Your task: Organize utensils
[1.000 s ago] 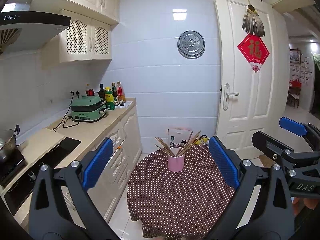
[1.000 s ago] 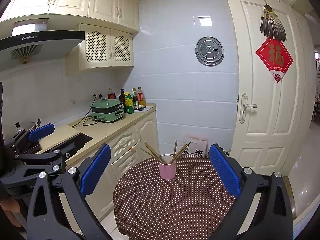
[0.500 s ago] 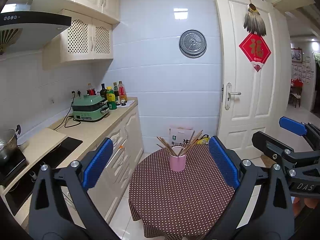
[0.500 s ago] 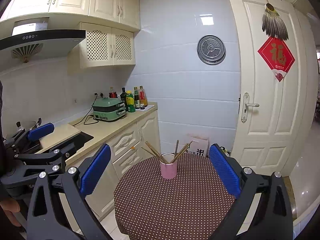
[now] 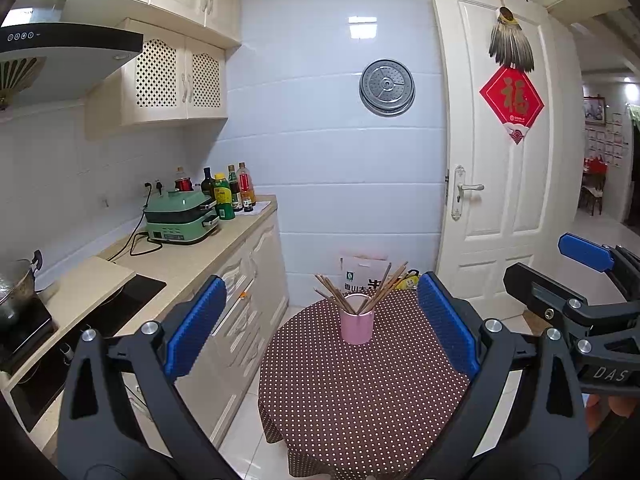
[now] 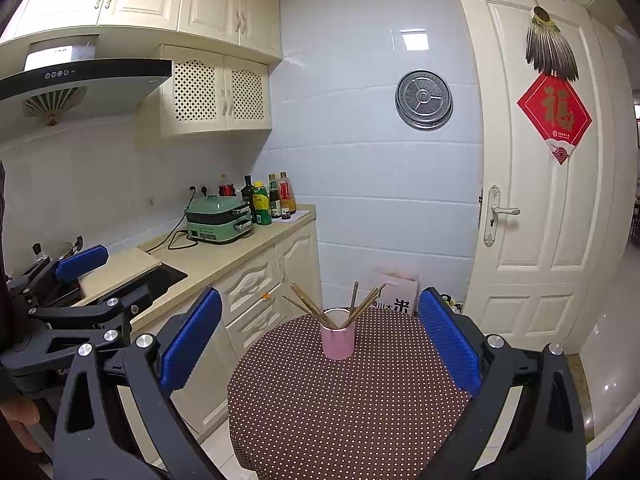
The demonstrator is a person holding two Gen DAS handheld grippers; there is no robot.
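While both views have crept slightly nearer the pink cup [image 5: 357,323] of chopsticks [image 5: 347,293], left gripper [image 5: 322,326] and right gripper [image 6: 320,334] gape wide, seemingly empty; sorting looks unsettled.

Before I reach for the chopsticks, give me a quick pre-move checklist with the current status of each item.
1. Left gripper open and empty: ok.
2. Right gripper open and empty: ok.
3. Pink cup upright on the dotted tablecloth: ok.
4. Chopsticks in the cup, fanned out, tops free to grasp: ok.
5. Path between grippers and cup free of other items: ok.
6. Destination for the chopsticks in view: cannot tell.
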